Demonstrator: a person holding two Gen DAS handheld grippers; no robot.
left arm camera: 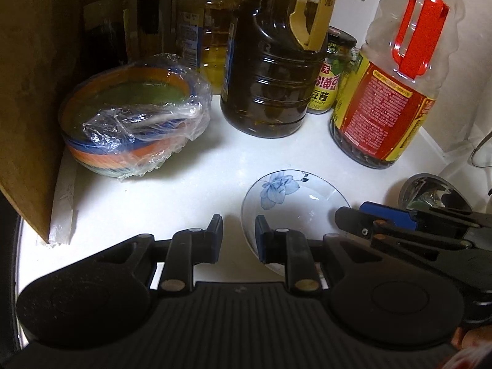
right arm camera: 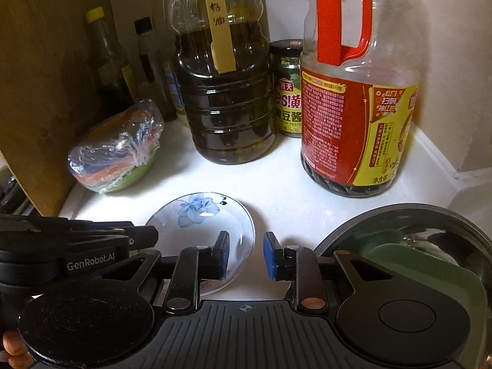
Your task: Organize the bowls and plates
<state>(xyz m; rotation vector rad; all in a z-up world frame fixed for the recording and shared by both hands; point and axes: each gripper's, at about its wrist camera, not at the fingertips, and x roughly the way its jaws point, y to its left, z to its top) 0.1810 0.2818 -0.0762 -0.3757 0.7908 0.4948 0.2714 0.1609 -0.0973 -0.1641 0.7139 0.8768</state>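
Observation:
A small white plate with a blue flower (left arm camera: 292,196) lies on the white counter; it also shows in the right wrist view (right arm camera: 200,218). A stack of coloured bowls wrapped in plastic film (left arm camera: 132,123) sits at the back left, also in the right wrist view (right arm camera: 118,156). My left gripper (left arm camera: 239,240) is open and empty, its right finger over the plate's near left edge. My right gripper (right arm camera: 246,256) is open and empty, its left finger over the plate's near right edge. The right gripper's fingers (left arm camera: 384,221) show at the right of the left wrist view.
Two large oil bottles (left arm camera: 270,70) (left arm camera: 396,92), a sauce jar (left arm camera: 332,70) and several thin bottles (left arm camera: 153,21) stand at the back. A wooden board (left arm camera: 37,92) leans at the left. A metal pot holding a green item (right arm camera: 430,261) sits at the right.

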